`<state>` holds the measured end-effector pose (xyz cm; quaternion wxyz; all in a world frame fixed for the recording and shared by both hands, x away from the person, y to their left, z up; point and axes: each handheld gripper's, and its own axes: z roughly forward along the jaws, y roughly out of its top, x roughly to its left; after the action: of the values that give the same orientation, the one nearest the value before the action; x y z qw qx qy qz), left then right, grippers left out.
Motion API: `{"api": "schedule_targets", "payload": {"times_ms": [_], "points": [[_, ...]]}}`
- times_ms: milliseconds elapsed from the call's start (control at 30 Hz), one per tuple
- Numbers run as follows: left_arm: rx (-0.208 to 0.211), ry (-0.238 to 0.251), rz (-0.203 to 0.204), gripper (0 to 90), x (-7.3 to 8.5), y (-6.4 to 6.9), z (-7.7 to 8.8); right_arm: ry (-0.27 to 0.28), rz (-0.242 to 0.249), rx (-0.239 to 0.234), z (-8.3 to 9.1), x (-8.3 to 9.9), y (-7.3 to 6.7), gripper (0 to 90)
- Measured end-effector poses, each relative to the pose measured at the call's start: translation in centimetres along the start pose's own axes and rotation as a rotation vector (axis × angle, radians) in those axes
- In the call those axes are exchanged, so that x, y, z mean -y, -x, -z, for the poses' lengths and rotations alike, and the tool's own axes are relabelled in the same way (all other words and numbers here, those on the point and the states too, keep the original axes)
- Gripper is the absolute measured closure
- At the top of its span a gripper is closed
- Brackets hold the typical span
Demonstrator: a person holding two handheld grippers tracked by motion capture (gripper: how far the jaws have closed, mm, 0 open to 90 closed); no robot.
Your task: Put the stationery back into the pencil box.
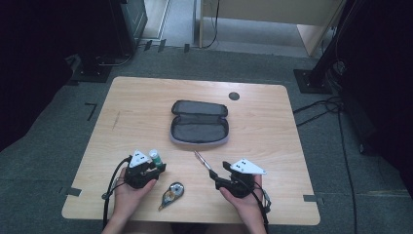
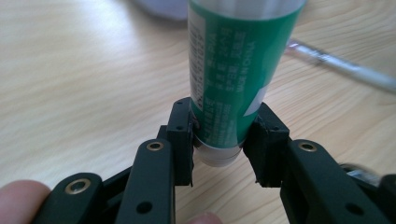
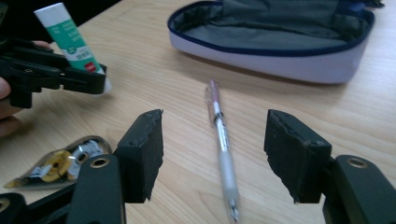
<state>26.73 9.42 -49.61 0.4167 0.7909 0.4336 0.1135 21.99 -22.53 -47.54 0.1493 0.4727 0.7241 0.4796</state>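
Left gripper (image 2: 224, 140) pinching green glue stick (image 2: 233, 70); right gripper (image 3: 215, 158) spread over pen (image 3: 222, 140).

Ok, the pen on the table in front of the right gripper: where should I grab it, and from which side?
Probably the clear barrel, near the middle of the pen. It lies flat and already runs between the open right gripper jaws, so come straight down from above, one jaw on each long side, and close across its width.

On the wooden table (image 1: 146, 107), the left claw (image 1: 155, 165) grips a green tube (image 1: 155, 157) near an open pencil case (image 1: 199, 123).
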Motion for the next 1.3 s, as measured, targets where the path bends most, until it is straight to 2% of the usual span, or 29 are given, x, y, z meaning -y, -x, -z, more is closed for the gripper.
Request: {"api": "schedule_targets", "payload": {"times_ms": [100, 233, 367, 533, 633, 1033, 1133, 1300], "points": [[0.028, 0.004, -0.027, 66.1, -0.9, 0.8, -0.3, 0.011, -0.004, -0.032, -0.1, -0.6, -0.3, 41.6], [0.094, -0.003, -0.029, 66.1, -2.1, 1.6, -0.9, 0.026, -0.002, -0.058, 0.0, -1.5, -0.8, 45.2], [0.118, -0.006, -0.059, 66.2, -3.2, 2.7, -1.3, 0.045, -0.011, -0.082, 0.0, -2.5, -1.2, 48.5], [0.139, -0.033, -0.09, 66.2, -3.8, 3.7, -1.8, 0.068, -0.005, -0.1, -0.1, -3.6, -1.9, 55.8], [0.149, -0.041, -0.089, 66.2, -3.9, 4.0, -2.1, 0.075, 0.003, -0.123, -0.3, -4.1, -2.3, 58.3], [0.149, -0.07, -0.144, 66.1, -3.9, 4.8, -2.3, 0.066, 0.065, -0.167, -2.2, -5.5, -4.7, 60.2], [0.153, -0.077, -0.152, 66.1, -3.7, 4.9, -2.4, 0.054, 0.085, -0.166, -2.4, -5.6, -4.9, 60.7], [0.173, -0.074, -0.159, 66.1, -3.7, 5.3, -2.5, 0.031, 0.09, -0.159, -3.0, -5.6, -5.4, 60.9]]}}
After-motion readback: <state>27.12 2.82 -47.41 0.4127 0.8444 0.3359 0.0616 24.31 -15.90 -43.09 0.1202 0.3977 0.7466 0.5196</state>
